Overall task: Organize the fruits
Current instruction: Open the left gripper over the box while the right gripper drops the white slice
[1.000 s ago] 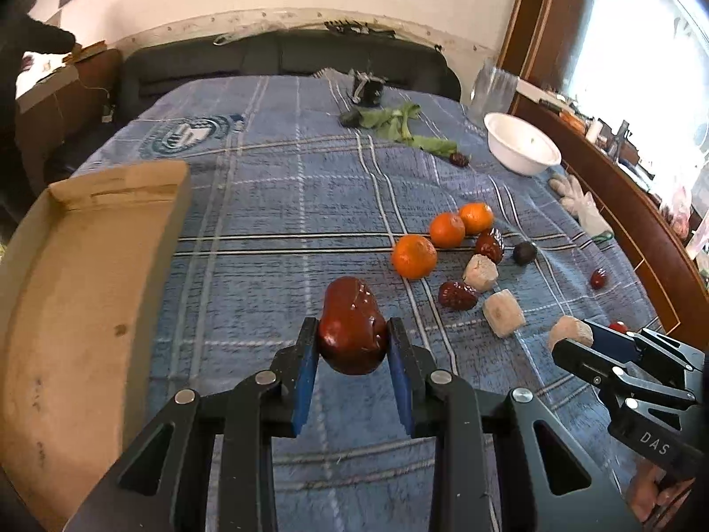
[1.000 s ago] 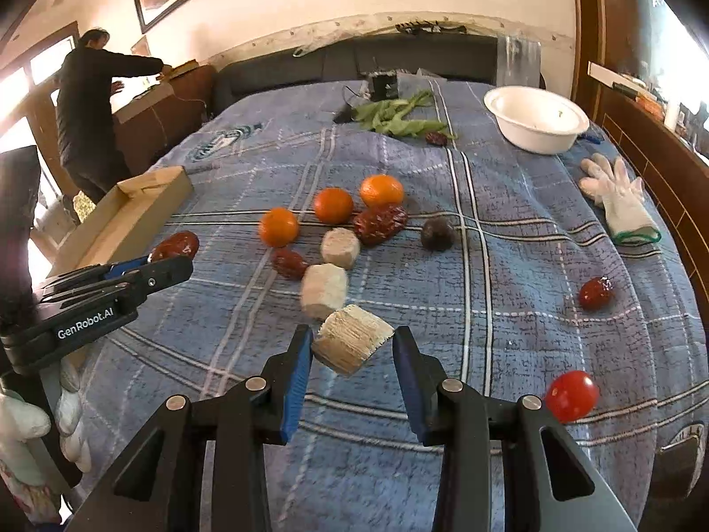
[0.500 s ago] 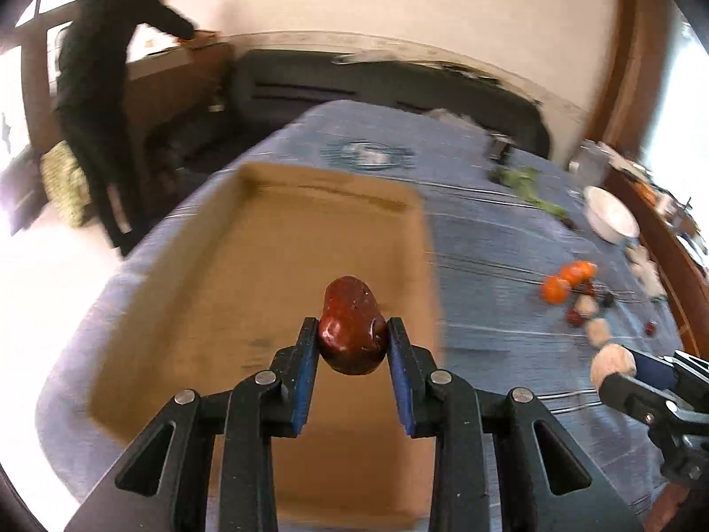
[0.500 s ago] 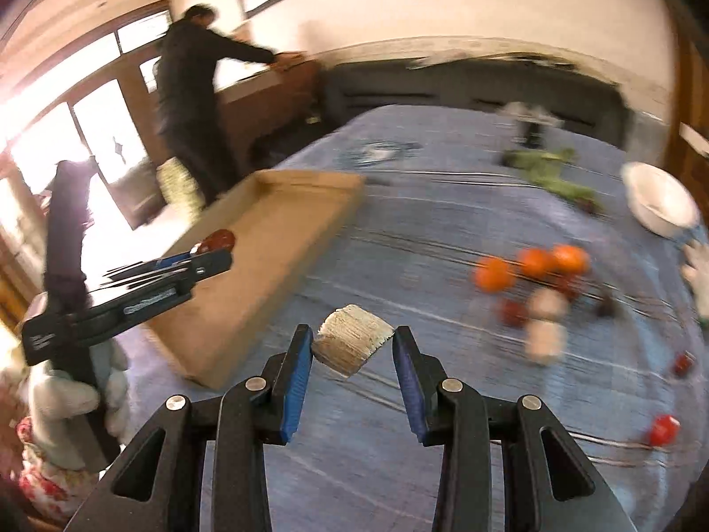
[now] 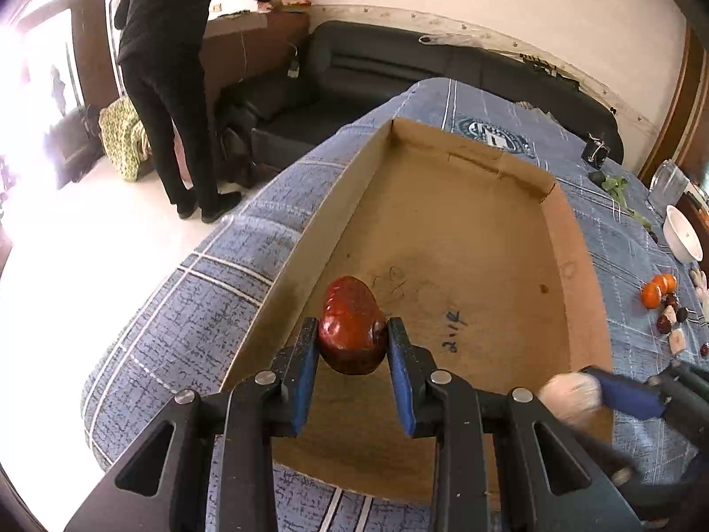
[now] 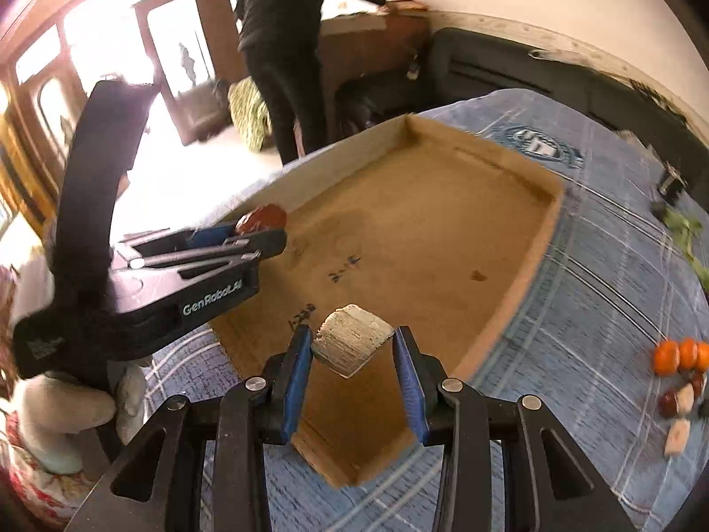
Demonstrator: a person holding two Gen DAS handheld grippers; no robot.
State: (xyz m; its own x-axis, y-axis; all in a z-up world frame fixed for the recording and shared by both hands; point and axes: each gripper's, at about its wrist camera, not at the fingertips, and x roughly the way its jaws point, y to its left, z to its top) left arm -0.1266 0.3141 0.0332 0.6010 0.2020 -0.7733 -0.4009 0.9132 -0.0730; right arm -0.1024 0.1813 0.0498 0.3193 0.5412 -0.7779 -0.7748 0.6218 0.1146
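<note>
Currently left gripper [image 5: 353,350] is clamping a glossy red date [image 5: 352,332], right gripper [image 6: 353,360] a pale ribbed block [image 6: 351,346], both hovering over the empty cardboard tray [image 5: 576,292]; remaining fruit pile [image 5: 664,301] sitting at 3 o'clock.

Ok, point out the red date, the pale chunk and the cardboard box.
red date [image 5: 352,326], left wrist view, its glossy front.
pale chunk [image 6: 352,339], right wrist view, its ridged face.
cardboard box [image 5: 447,239], left wrist view, bare floor inside.

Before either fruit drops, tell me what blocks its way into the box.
Nothing visible. The red fruit and the pale chunk each hang over the bare floor of the box; no other item lies inside it.
</note>
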